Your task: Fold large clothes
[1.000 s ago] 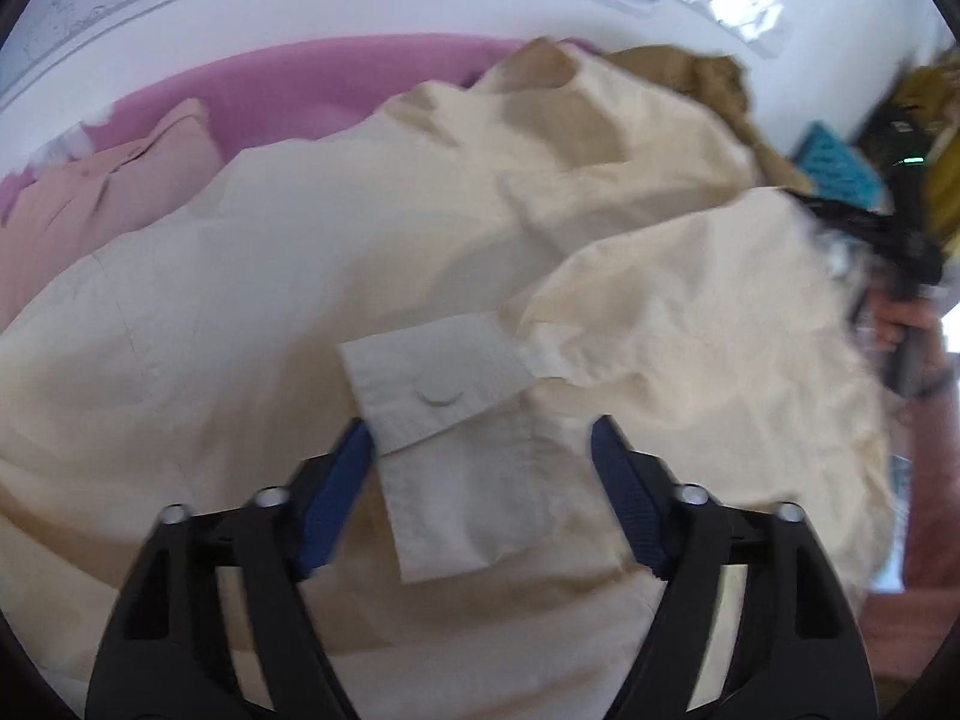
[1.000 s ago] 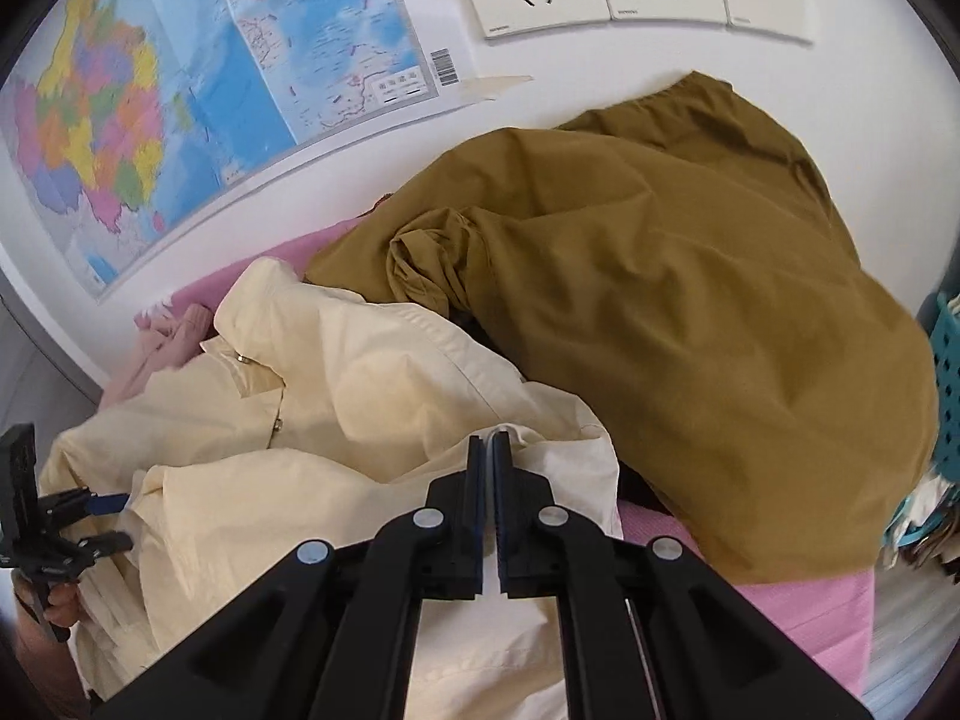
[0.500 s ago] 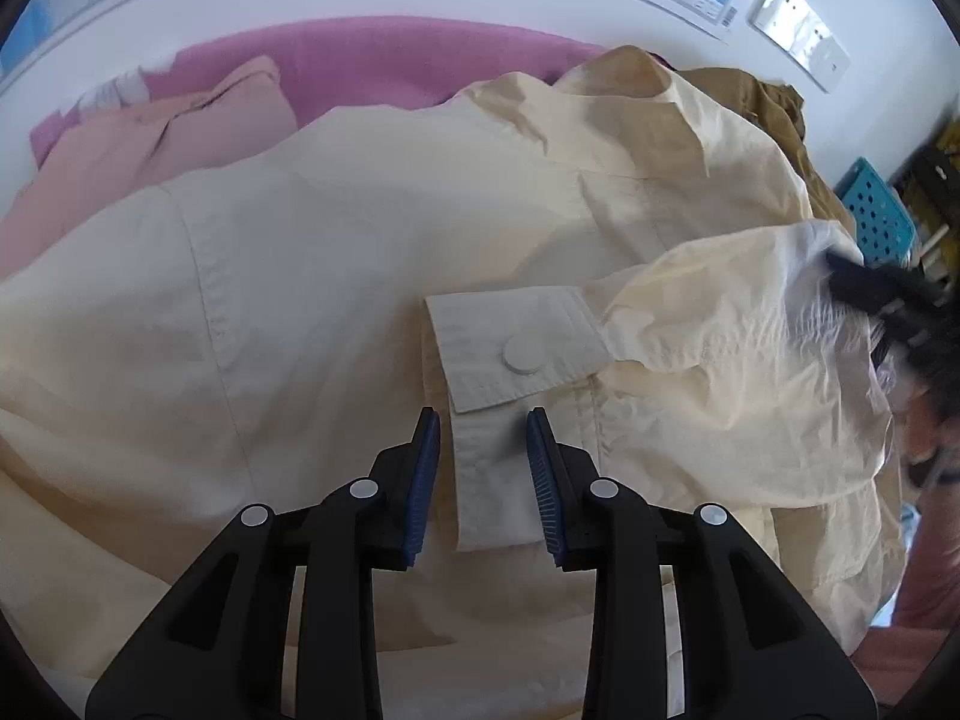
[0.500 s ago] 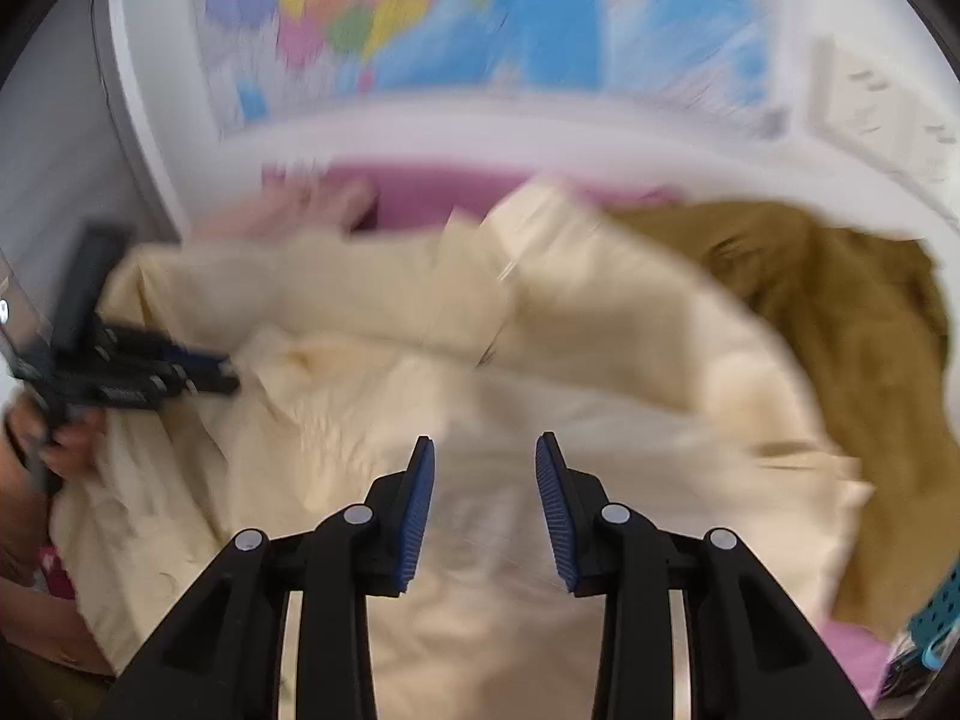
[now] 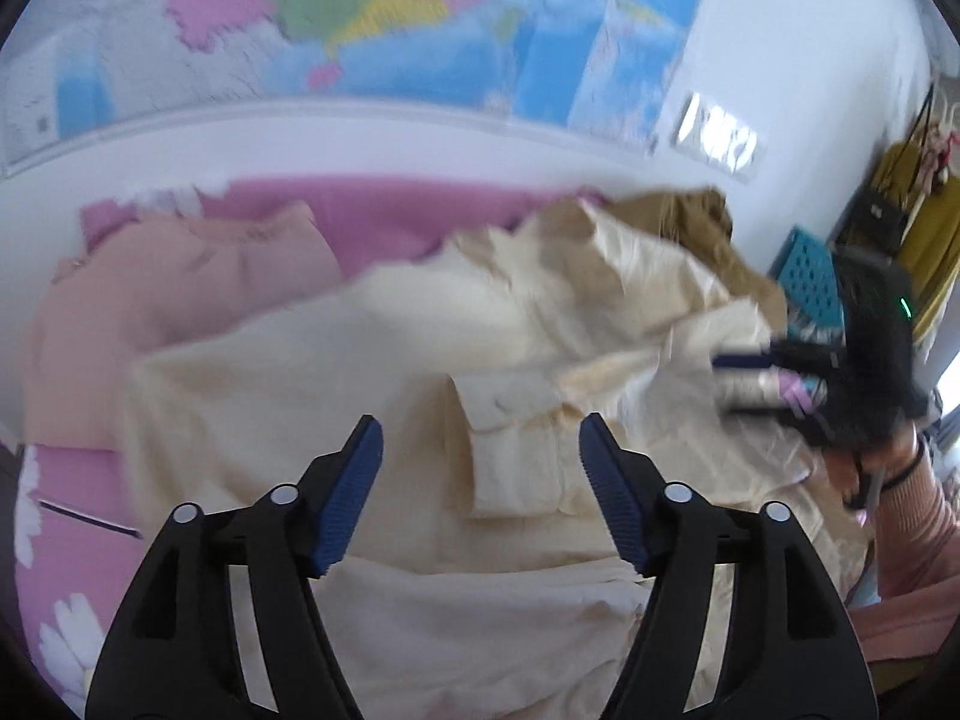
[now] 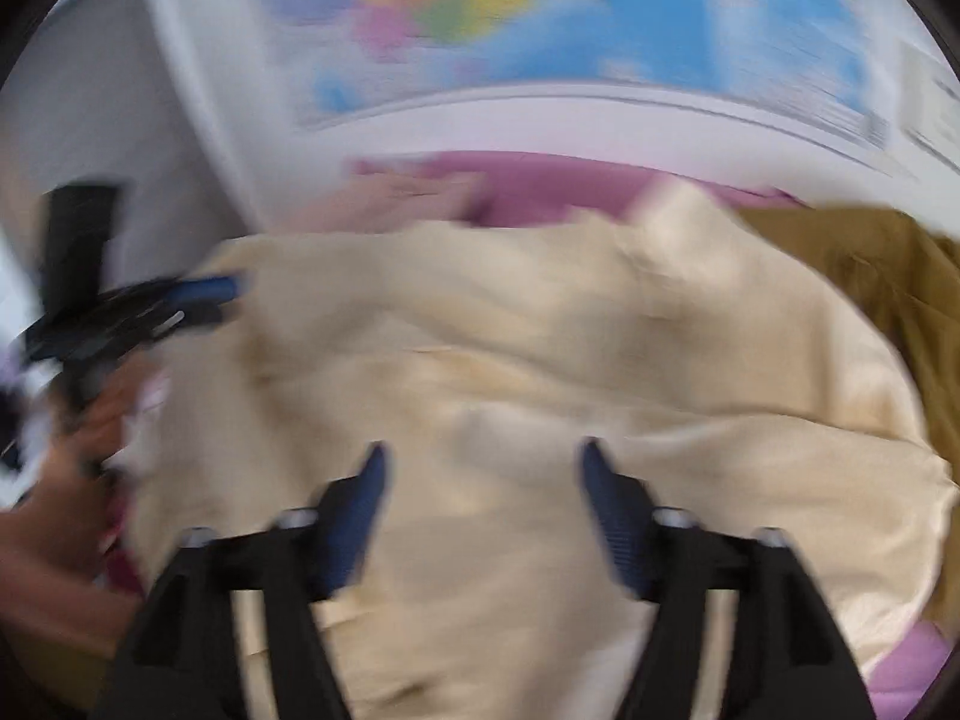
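Left wrist view: cream shirt (image 5: 420,360) is lying spread on the pink bedsheet (image 5: 384,210), cuff (image 5: 510,444) folded across its middle, prob. to narrow it. Left gripper (image 5: 480,492) and right gripper (image 6: 480,510) are hovering w/ jaws just opening, gripping nothing. Shirt's long axis is running roughly left-right, collar toward the far right.

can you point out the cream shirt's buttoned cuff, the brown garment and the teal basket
buttoned cuff (image 5: 504,405), left wrist view, on the flat cuff panel near its button
brown garment (image 6: 870,264), right wrist view, on its upper fabric beside the cream shirt
teal basket (image 5: 810,282), left wrist view, on its perforated side wall
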Demonstrator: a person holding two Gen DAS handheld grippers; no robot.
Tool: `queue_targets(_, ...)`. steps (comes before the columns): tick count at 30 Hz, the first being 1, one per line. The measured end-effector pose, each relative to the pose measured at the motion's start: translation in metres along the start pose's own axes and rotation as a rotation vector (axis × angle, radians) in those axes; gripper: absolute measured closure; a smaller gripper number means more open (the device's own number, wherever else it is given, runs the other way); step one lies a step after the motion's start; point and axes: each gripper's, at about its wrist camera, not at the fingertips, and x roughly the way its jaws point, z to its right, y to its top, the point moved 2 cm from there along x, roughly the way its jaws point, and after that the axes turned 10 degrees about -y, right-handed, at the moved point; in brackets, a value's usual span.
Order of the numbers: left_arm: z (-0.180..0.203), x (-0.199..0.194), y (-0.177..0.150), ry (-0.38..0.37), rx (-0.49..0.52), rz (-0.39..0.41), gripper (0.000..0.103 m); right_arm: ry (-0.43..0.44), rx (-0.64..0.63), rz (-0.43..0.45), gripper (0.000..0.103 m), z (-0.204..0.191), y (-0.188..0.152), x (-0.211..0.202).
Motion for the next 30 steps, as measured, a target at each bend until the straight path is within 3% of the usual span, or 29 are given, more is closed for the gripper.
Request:
queue_targets(5, -0.010, -0.033, 0.005, 0.030, -0.045, 0.100, 0.029, 0.179, -0.137, -0.069, 0.018, -0.070, -0.006, 0.025)
queue_targets(10, -0.018, -0.055, -0.001, 0.054, -0.081, 0.131, 0.027, 0.248, -0.253, -0.247, 0.021, -0.115, -0.022, 0.082)
queue_targets(12, -0.022, -0.065, -0.006, 0.071, -0.090, 0.142, 0.024, 0.280, -0.271, -0.271, 0.069, -0.120, -0.025, 0.088)
queue_targets(14, -0.026, -0.075, -0.011, 0.081, -0.094, 0.156, 0.024, 0.299, -0.248, -0.263, 0.087, -0.117, -0.019, 0.082)
queue_targets(19, -0.037, -0.104, -0.015, 0.100, -0.112, 0.223, 0.020, 0.248, -0.186, -0.100, 0.092, -0.086, 0.025, 0.019)
queue_targets(25, -0.042, -0.111, -0.008, 0.108, -0.129, 0.255, 0.020, 0.067, -0.089, 0.063, 0.093, -0.026, 0.067, -0.064)
queue_targets(30, -0.021, -0.078, -0.003, 0.044, -0.077, 0.187, 0.020, -0.084, -0.038, 0.064, 0.093, 0.027, 0.073, -0.091)
